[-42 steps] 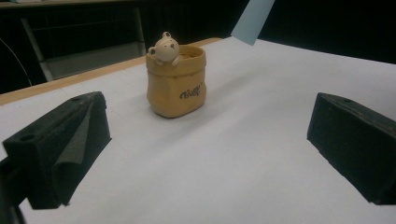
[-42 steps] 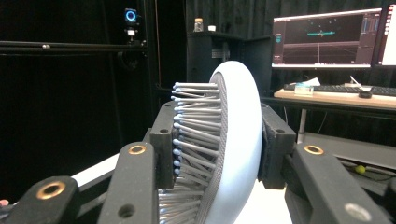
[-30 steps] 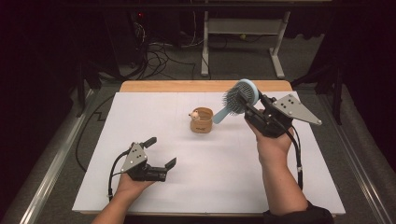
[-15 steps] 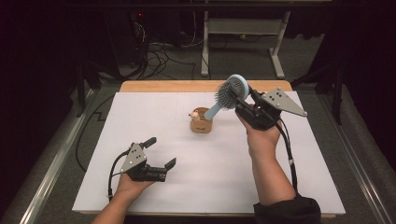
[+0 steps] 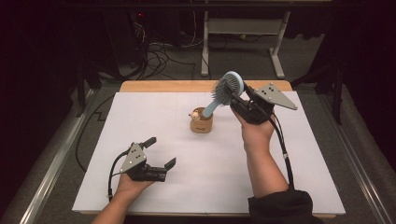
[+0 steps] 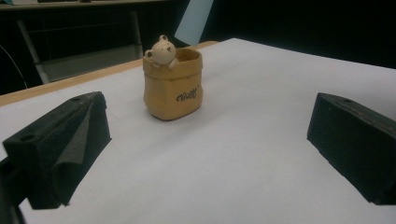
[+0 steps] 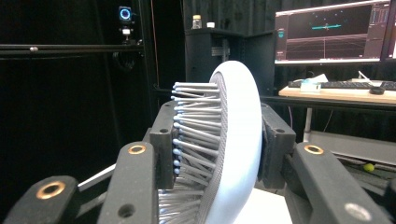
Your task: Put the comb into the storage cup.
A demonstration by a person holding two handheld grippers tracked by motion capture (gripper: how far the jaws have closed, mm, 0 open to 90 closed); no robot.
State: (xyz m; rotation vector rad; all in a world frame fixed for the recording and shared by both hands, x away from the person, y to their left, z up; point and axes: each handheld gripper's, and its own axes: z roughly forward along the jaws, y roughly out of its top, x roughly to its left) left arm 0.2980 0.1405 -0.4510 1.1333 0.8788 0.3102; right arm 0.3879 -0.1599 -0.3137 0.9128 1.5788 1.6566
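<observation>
Right gripper (image 5: 239,103) jaws clamp the hairbrush (image 5: 227,88) head; left gripper (image 5: 159,151) jaws gape wide.

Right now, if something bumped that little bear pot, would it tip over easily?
Probably not easily: the bear pot looks squat and wide-based, sitting flat on the white table. It seems stiff, perhaps ceramic, so a hard knock might chip it. The hairbrush handle leaning into it from the right gripper could lever it sideways.
</observation>
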